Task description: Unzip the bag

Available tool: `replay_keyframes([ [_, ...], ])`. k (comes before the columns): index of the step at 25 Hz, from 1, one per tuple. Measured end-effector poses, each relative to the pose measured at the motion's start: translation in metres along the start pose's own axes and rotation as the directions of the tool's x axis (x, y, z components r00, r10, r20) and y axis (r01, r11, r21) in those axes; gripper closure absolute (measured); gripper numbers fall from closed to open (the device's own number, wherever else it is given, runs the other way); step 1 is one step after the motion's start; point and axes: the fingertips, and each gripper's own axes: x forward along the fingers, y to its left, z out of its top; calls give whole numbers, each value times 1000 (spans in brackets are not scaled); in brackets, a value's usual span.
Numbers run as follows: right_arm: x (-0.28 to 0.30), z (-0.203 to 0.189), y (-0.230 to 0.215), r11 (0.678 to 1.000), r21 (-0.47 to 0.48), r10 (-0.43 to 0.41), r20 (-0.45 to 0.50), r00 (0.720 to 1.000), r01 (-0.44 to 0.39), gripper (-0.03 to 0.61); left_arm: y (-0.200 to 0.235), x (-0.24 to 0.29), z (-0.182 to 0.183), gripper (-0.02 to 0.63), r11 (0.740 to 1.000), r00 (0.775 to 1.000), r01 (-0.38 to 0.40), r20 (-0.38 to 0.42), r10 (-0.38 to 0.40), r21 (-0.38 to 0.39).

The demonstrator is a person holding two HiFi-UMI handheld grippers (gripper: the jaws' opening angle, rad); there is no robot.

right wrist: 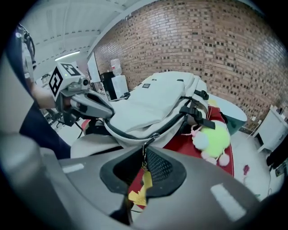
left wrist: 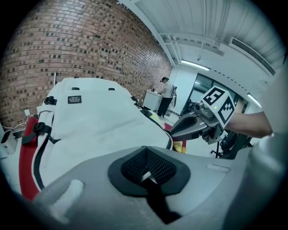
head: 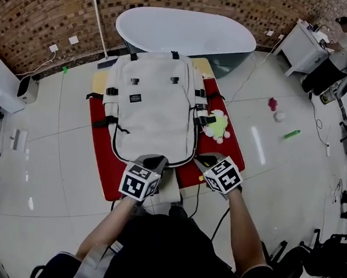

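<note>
Bag [head: 155, 103] flat on a red mat [head: 100, 137] on the floor, near edge toward the body, zip closed as far as visible. Left tongs [left wrist: 146, 173] fully closed at that near edge, probably pinching a sliver of the white fabric; too tight a view to be sure. Right tongs [right wrist: 144, 167] clamped narrow on the zip pull [right wrist: 144, 152], yellow tag [right wrist: 140, 191] dangling below the pads.

Step in hand, by the look of it: start the slider [right wrist: 154, 135] moving.
- Keep the left grip as anchor, fabric taut away from the slider.
- Pull along the dark zip track [right wrist: 121, 130], low and parallel to the bag, not upward. Thin link, easy to lose from the pads.
- Go slow round the corner. Mind the side straps [right wrist: 198, 110] and plush toy [right wrist: 211, 137] on the right.

Hard to see: exact left-side contact, the far run of track behind the bag's bulge, and any second slider.
</note>
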Motion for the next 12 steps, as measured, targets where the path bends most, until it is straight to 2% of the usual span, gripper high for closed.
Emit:
replay_keyframes([
  [6,-7,1,14,999,34,7,-17,1000,-6,545,0,3,-4,612,1000,1000,5,2,-5,-10],
  [9,-9,-3,25,999,42,34,-35,999,-32,545,1,5,-5,612,1000,1000,2,4,-2,-13],
  [12,-14,-4,38,992,93,83,-17,996,-81,545,0,7,-5,612,1000,1000,0,7,0,-16],
])
